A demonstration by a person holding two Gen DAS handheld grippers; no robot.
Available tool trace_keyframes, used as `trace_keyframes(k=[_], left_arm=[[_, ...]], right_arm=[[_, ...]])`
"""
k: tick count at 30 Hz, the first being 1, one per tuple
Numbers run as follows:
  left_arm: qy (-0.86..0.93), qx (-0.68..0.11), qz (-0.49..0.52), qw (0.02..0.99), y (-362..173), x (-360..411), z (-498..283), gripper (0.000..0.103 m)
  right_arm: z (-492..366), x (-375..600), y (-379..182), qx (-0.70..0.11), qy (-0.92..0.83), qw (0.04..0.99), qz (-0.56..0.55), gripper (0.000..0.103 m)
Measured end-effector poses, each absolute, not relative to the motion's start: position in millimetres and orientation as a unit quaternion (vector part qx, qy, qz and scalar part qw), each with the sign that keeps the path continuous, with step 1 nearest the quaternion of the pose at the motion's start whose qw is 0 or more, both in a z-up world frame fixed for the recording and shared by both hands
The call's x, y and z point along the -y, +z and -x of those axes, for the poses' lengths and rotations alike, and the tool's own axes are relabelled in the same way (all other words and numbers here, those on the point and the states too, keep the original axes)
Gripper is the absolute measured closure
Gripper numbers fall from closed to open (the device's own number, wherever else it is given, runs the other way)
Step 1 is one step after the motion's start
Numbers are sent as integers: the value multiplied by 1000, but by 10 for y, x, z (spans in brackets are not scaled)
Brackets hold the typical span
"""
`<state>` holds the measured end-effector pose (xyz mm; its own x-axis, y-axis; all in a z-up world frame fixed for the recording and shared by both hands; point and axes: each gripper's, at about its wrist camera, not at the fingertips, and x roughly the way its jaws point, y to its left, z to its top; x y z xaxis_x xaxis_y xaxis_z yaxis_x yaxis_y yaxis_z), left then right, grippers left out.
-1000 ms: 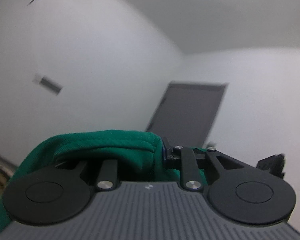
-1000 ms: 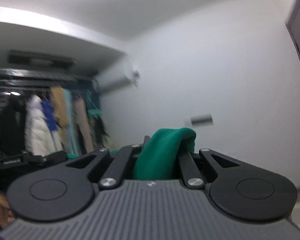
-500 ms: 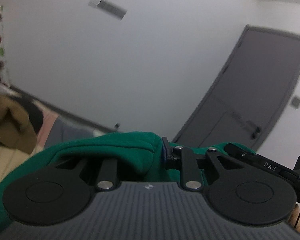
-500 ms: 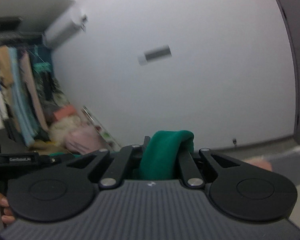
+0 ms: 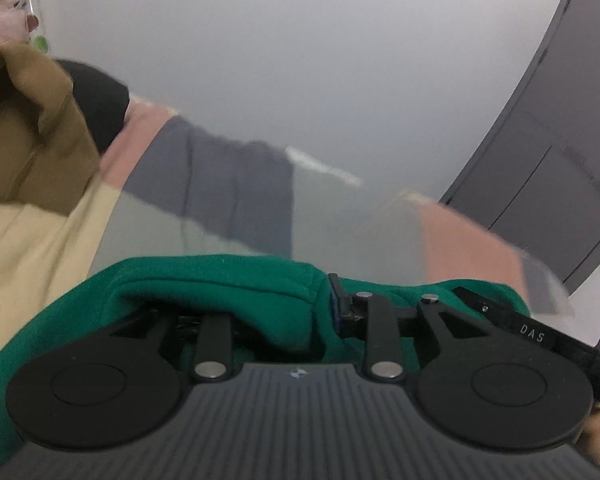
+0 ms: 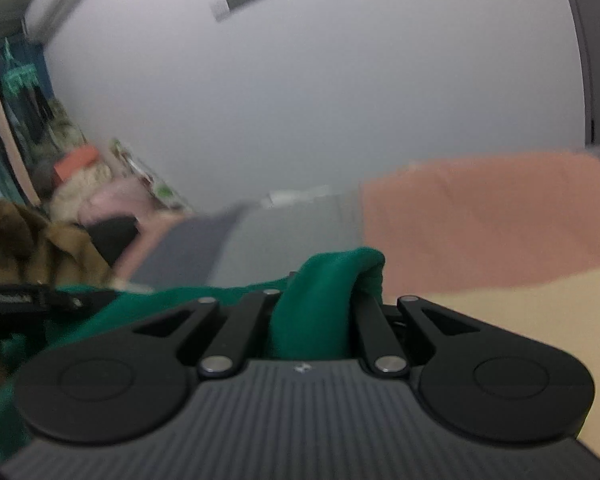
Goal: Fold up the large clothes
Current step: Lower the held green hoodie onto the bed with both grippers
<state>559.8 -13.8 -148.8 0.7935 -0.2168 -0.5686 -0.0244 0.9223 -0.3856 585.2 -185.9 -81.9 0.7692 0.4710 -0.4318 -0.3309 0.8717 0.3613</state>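
A green garment (image 5: 220, 280) is bunched over my left gripper (image 5: 300, 304), which is shut on its fabric; the fingertips are hidden under the cloth. In the right wrist view the same green garment (image 6: 320, 300) is pinched in my right gripper (image 6: 320, 292), shut on a fold that stands up between the fingers. The cloth stretches leftward toward the other gripper (image 6: 16, 300). Both grippers are held above a bed.
A bed with a patchwork cover of pink, grey and beige (image 5: 228, 184) (image 6: 480, 224) lies ahead. A brown garment (image 5: 24, 128) (image 6: 24, 240) is heaped at the left. A grey door (image 5: 560, 160) is at the right, a white wall behind.
Both grippers have tipped downward with the green garment: the views swung from ceiling and wall down to the bed. Both grips stay shut.
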Motion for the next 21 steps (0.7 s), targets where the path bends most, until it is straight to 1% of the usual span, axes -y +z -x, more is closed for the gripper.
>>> trace_keyframes(k=[3,5,6,7,9,10,12,13,14,21], left_arm=[[-44,-335,196,920,-1548,115,-5579,69],[-43,-338,194,920,-1489,110,-5535,66],[-43,-340,193,919,-1353,105,-5432,60],[-44,-345,192,918,-1239,88,-5335,47],[-45,-358,188,914,-1113,109,-5251,31],[-46,-361,183,913,-1064,118,-5200,29],[-47,-359,181,914,-959,114,-5040,29],[-46,-359,181,914,-911,106,-4956,29],[-44,-359,180,915,-848,91,-4844,29],[-18,-342,177,923,-370,-98,-3717,29]], right_arm=[[-5933,1882,-1001,-287,207,924,-142,96],[-5925,1940,-999,-289,207,923,-147,95],[-5908,1933,-982,-288,208,924,-145,94],[-5890,1928,-958,-289,207,924,-143,94],[-5816,1993,-907,-293,206,922,-146,91],[-5792,2040,-880,-298,205,921,-148,90],[-5724,2080,-817,-304,203,918,-152,64],[-5694,2063,-796,-303,200,919,-155,59],[-5629,2067,-757,-299,197,920,-158,51],[-4839,2249,-258,-286,187,927,-158,51]])
